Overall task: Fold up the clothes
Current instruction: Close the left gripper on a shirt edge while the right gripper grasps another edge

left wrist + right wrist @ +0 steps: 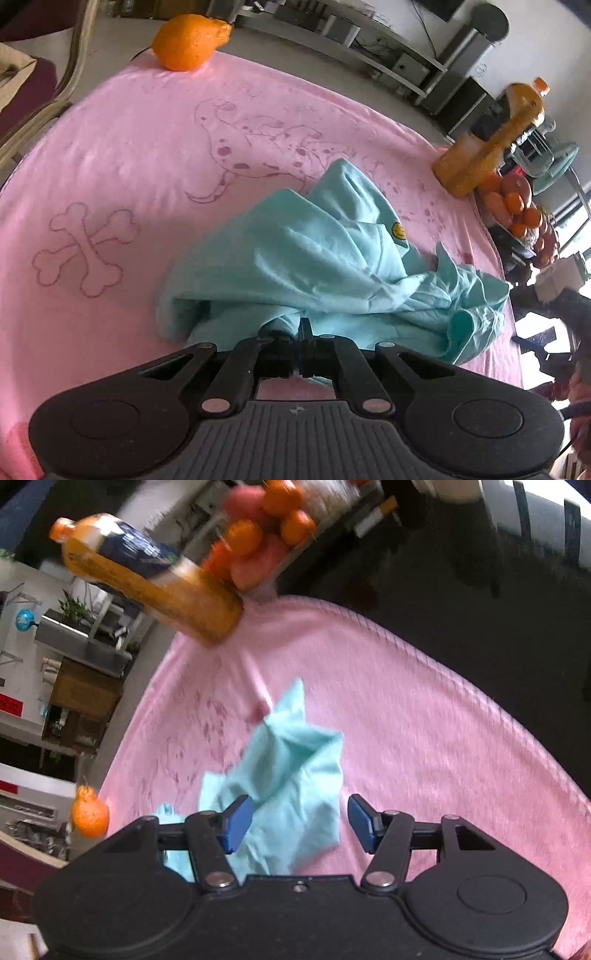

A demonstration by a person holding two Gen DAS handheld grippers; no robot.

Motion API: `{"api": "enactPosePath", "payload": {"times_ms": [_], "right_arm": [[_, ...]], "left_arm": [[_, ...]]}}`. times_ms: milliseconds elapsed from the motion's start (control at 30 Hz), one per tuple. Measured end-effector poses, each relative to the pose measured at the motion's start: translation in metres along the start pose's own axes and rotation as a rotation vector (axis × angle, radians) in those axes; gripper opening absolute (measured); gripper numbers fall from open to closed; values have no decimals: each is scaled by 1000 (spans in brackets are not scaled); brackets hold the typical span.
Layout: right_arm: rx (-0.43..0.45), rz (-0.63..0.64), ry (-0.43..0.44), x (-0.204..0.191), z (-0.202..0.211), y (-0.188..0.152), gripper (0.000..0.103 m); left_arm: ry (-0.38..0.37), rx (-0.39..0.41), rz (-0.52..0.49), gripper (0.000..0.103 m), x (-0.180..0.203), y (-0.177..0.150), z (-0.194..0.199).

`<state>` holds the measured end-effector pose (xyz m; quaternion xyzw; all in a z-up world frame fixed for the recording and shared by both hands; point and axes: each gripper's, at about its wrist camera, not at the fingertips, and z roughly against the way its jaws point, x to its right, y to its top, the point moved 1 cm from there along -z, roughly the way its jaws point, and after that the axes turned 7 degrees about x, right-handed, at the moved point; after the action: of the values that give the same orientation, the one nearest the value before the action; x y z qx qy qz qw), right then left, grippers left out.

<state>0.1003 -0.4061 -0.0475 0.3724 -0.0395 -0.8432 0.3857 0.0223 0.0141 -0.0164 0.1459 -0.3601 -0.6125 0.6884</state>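
L claw (298, 341) pinched tight on near hem of teal garment (325, 258), jaws closed w/ cloth between. R claw (300, 821) wide open, blue pads (236, 821) either side of a raised teal fold, holding nothing; R view motion-blurred. Garment sits crumpled mid-lower right of L frame on pink cloth (110, 166) covering the bench, not flat, not folded.

Risks (judgement): thin soft knit, so L pinch may hold just one layer & the rest slips or bunches when pulled. R claw could close on the pink cloth too, since both are limp, and drag it. A dragged cloth could tip the juice bottle (491, 147) at right edge or roll the orange fruit (188, 40) at upper left.

Textures: garment matte, wrinkly, small yellow round patch (398, 229); pink cloth fleecy, w/ bone & dog line print, stitched edge.
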Motion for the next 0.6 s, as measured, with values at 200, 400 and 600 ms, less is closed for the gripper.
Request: {"api": "enactPosePath", "payload": {"times_ms": [200,400,600], "right_arm": [[-67,42,22,-31,-11,-16,42],[-118,-6,-107,-37,-42,-23,42],[-71,50,-156,-36,-40,-28,6]], "left_arm": [[0,-33,52,2,-10,-7,-10],[24,-34,-2,2,-3,-7,-13],[37,-41,-38,3,-2,-8,-15]]}}
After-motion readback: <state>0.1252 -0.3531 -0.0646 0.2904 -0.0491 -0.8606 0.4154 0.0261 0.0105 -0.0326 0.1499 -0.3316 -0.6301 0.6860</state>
